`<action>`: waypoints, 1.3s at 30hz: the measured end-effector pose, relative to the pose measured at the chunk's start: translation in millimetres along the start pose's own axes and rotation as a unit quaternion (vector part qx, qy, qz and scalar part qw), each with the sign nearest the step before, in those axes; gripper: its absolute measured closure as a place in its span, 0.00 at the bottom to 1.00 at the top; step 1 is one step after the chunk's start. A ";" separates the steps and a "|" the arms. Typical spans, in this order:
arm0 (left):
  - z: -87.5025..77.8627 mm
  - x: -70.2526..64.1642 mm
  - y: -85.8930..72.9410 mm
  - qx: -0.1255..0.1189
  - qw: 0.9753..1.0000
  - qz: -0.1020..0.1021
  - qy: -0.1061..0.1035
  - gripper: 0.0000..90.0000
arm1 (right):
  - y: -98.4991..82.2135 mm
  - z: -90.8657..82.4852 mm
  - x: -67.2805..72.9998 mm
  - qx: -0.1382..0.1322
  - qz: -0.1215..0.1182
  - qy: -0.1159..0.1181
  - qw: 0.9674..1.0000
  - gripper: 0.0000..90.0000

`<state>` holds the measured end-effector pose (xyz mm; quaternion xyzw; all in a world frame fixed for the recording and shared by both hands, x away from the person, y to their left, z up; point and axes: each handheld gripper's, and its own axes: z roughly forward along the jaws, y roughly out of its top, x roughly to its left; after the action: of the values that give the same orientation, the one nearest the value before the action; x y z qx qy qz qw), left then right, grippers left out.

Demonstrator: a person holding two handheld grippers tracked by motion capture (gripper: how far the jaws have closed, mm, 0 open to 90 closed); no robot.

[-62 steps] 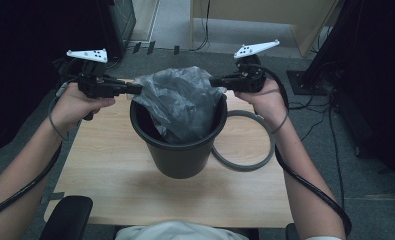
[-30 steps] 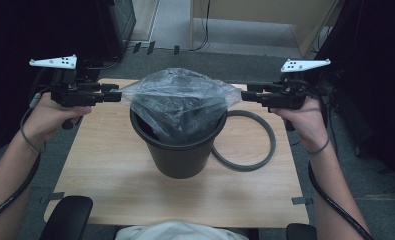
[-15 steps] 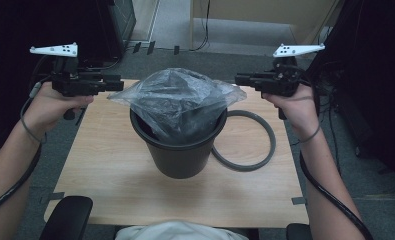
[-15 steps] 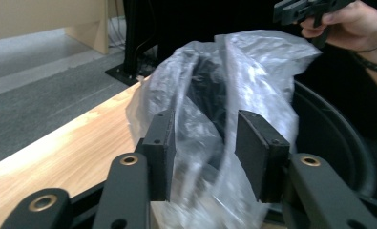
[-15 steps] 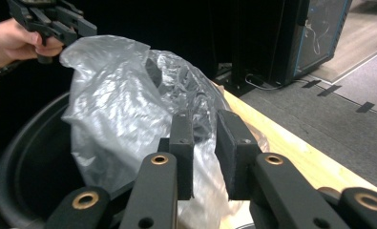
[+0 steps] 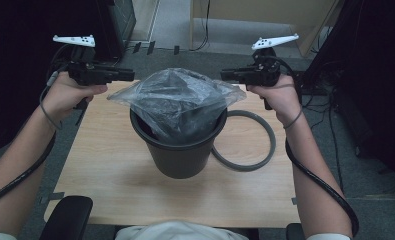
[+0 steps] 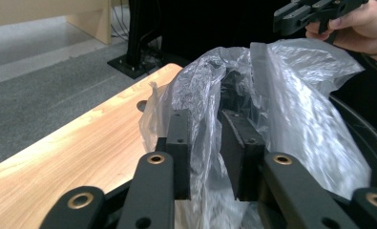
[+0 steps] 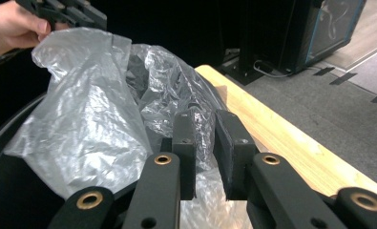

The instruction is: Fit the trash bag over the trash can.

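Note:
A black bin (image 6: pixel 177 160) stands mid-table with a clear plastic bag (image 6: pixel 177 102) slumped over its mouth, both corners hanging slack past the rim. My left gripper (image 6: pixel 130 75) hovers just above the bag's left corner, and my right gripper (image 6: pixel 224 75) just above its right corner. Both gripper pairs of jaws have just been closing. In the left gripper view my left gripper (image 7: pixel 207 114) keeps a narrow gap, and the crinkled bag (image 7: pixel 291 95) shows through it unpinched. In the right gripper view my right gripper (image 8: pixel 206 114) has an even narrower gap, with the bag (image 8: pixel 81 105) loose beyond it.
A grey ring (image 6: pixel 265 150) lies flat on the wooden table (image 6: pixel 110 175), right of the bin and touching its base. A chair armrest (image 6: pixel 67 217) pokes up at the near left edge. Dark cabinets and cables stand on the floor around the table.
The bag was stretched taut between the two grippers; it now sags loose on the bin. Both grippers have moved inward and upward, and their jaws have narrowed.

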<state>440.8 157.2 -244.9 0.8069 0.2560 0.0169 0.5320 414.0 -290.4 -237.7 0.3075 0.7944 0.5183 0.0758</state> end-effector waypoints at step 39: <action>-12.4 -54.7 -55.5 0.035 0.999 0.012 -0.011 0.40 | -65.2 -22.1 61.7 0.002 -0.001 0.015 1.000 0.37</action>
<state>367.6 160.9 -274.2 0.8281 0.2410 0.0047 0.5060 328.3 -290.4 -272.2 0.2986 0.7971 0.5210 0.0635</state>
